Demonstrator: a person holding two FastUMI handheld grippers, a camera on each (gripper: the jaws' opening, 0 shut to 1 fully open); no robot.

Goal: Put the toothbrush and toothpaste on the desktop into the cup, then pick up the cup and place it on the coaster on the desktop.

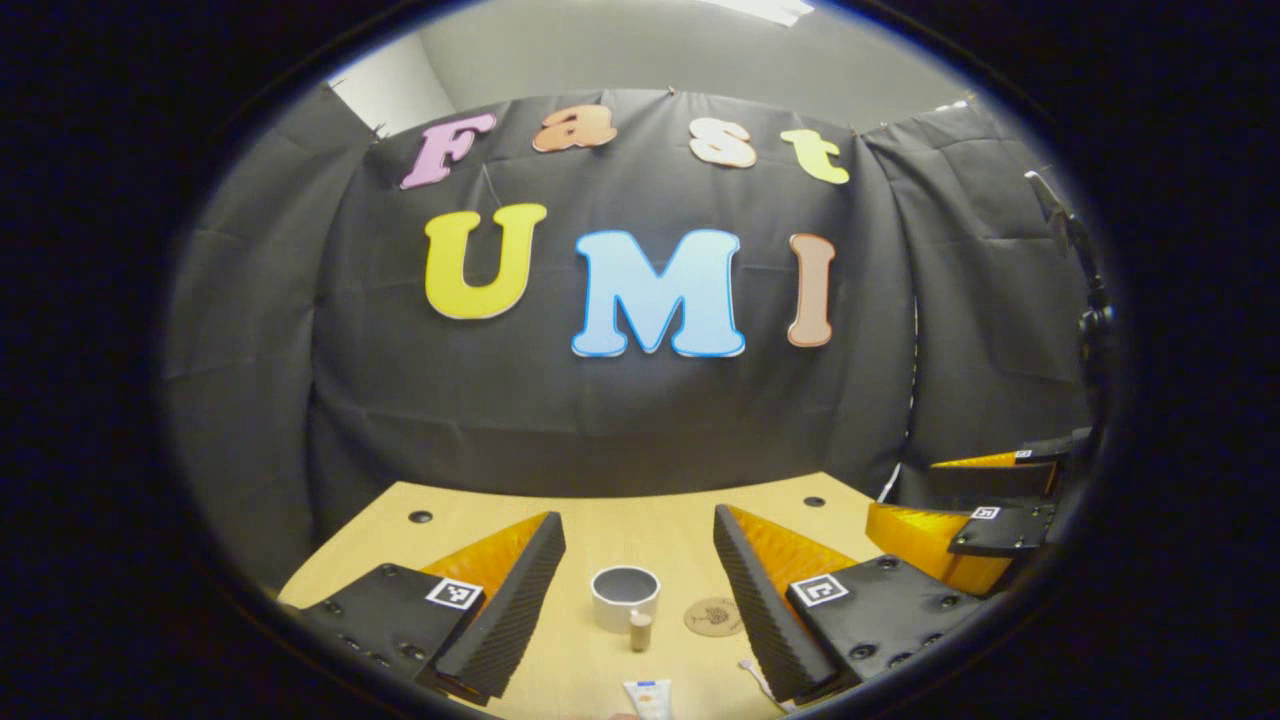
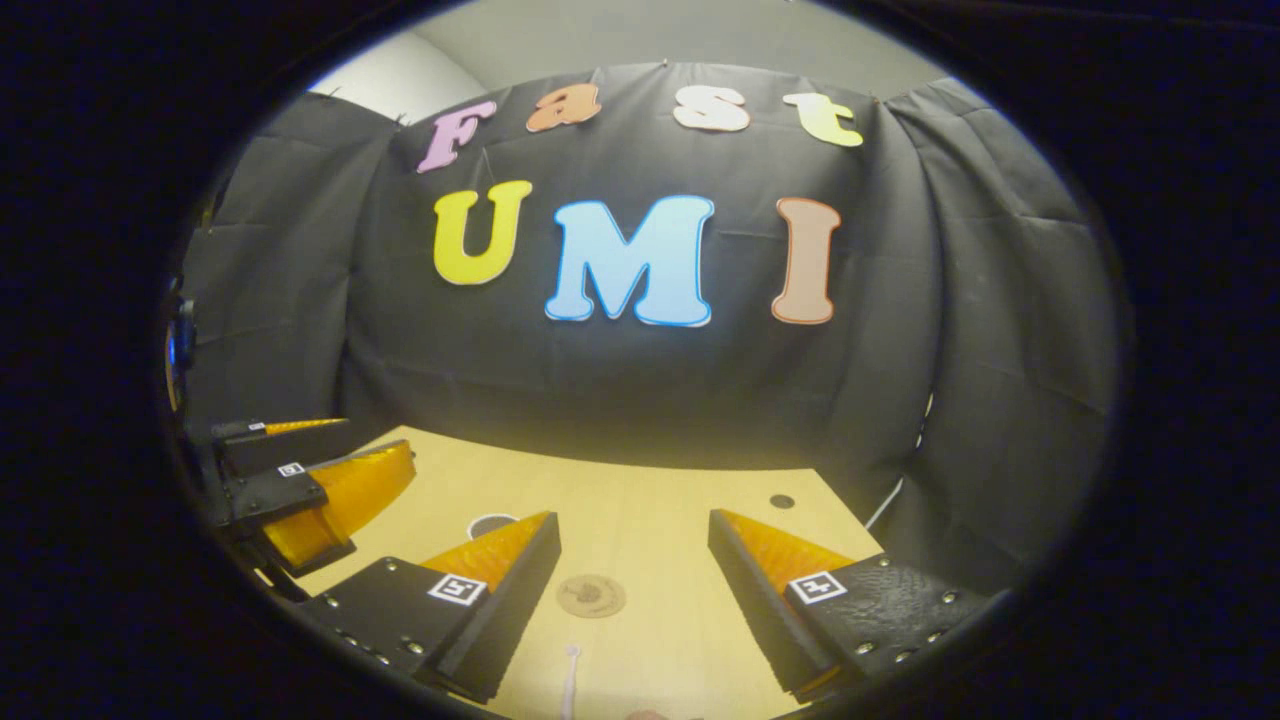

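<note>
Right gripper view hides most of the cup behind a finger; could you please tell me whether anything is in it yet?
Observer: No. In the left gripper view the cup stands upright and empty.
Operator: Thank you. Where is the toothpaste?
Observer: The toothpaste lies nearer the camera than the cup, between the left gripper's open fingers.
Operator: And the coaster?
Observer: The coaster lies bare just right of the cup, not touching it.

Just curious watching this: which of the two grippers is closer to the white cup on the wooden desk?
Left. The left gripper faces the white cup squarely, framing it between open fingers. The right gripper points beside it, toward the round cork coaster.
</note>
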